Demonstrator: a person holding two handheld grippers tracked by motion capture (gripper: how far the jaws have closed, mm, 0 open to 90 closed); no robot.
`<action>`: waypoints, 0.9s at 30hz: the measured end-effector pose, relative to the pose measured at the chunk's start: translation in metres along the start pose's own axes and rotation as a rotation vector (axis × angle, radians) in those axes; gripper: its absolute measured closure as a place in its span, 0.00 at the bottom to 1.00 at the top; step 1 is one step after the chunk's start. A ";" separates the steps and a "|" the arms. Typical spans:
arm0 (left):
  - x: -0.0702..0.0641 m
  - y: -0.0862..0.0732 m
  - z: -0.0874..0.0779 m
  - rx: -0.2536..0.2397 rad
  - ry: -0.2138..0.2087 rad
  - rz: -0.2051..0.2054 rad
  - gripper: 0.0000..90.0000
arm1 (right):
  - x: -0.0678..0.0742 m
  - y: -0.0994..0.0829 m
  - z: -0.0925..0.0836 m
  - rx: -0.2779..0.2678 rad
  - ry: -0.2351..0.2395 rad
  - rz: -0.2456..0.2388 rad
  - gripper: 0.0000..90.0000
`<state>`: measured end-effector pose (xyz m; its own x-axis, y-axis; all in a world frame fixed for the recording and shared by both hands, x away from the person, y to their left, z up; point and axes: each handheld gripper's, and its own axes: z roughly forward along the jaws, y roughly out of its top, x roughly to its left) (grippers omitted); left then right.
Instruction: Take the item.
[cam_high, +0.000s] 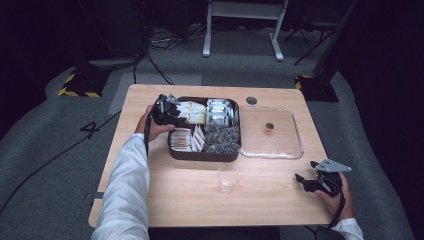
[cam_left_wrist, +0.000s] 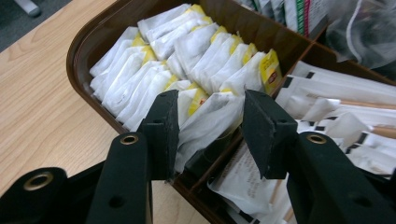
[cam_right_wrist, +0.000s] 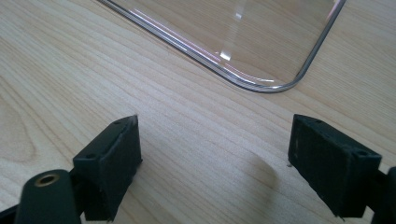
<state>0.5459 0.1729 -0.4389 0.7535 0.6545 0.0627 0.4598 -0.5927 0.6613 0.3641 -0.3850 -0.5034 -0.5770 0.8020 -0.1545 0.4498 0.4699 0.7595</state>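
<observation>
A brown compartment tray (cam_high: 200, 155) stands at the middle of the table. Its back left compartment holds several white tea bag sachets with yellow tags (cam_left_wrist: 187, 51). My left gripper (cam_high: 175, 116) reaches into that compartment. In the left gripper view, my left gripper (cam_left_wrist: 210, 100) is open, its jaws standing on either side of one or two upright sachets (cam_left_wrist: 205, 123) at the row's near end; I cannot tell whether the pads touch them. My right gripper (cam_high: 306, 171) rests open over bare wood at the front right. In the right gripper view, nothing lies between the open jaws of my right gripper (cam_right_wrist: 215, 126).
A clear plastic lid (cam_high: 295, 150) lies right of the tray, its corner (cam_right_wrist: 261, 86) just beyond my right jaws, with a small brown object (cam_high: 269, 126) on it. A clear cup (cam_high: 228, 178) stands in front of the tray. Other compartments hold stick packets (cam_high: 182, 139) and dark pouches (cam_high: 222, 137).
</observation>
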 end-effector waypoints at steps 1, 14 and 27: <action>0.000 0.000 0.001 0.003 0.005 0.001 0.66 | 0.000 0.000 0.000 0.000 0.000 0.001 0.19; 0.000 -0.002 0.003 -0.002 0.002 0.023 0.99 | 0.000 0.000 0.000 0.000 0.001 0.000 0.19; -0.001 0.001 -0.013 -0.062 0.018 0.021 1.00 | 0.000 0.000 0.000 -0.001 0.000 -0.001 0.19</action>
<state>0.5394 0.1772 -0.4284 0.7535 0.6512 0.0902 0.4137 -0.5764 0.7047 0.3641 -0.3850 -0.5034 -0.5779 0.8012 -0.1553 0.4484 0.4707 0.7599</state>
